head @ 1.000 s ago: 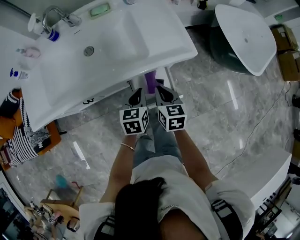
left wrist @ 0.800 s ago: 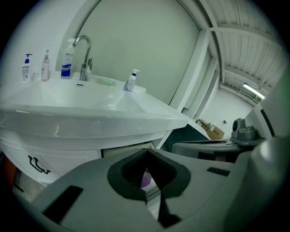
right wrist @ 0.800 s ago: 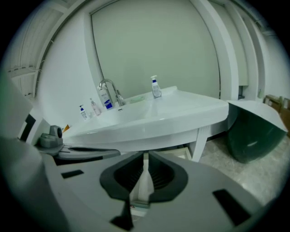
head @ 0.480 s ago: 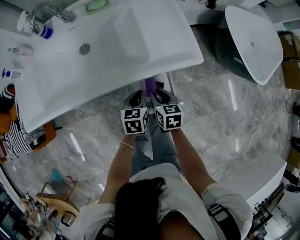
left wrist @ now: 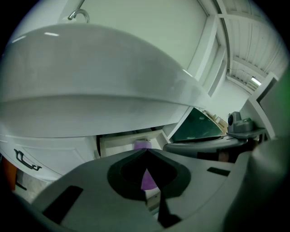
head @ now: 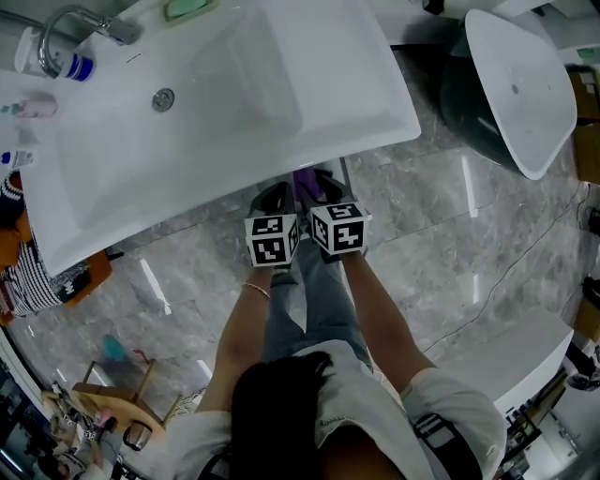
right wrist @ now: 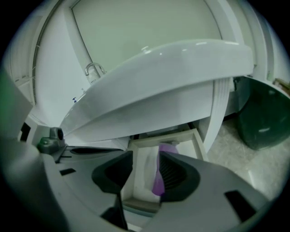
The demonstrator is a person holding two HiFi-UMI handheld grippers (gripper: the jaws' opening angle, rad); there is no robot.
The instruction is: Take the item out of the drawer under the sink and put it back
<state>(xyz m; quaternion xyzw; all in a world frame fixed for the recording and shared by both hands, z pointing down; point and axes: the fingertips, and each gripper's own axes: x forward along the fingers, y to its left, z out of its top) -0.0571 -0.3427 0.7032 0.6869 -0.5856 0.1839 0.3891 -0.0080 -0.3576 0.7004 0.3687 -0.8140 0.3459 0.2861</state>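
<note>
Purple smooth item (right wrist: 157,183) in wht boxy drawer (right wrist: 198,142).

Left gripper (left wrist: 146,153), right gripper (right wrist: 146,156) lower, nearer drawer (right wrist: 174,137) (right jaws just opening, empty)

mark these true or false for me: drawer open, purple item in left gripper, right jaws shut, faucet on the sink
1. The drawer under the sink is open. True.
2. The purple item is held in the left gripper. False: it lies in the drawer, and that gripper's jaws are together on nothing.
3. The right gripper has its jaws shut. False: they stand apart, having just been opening, and grip nothing; the purple item shows beyond them in the drawer.
4. A faucet stands at the sink's upper left corner in the head view. True.
</note>
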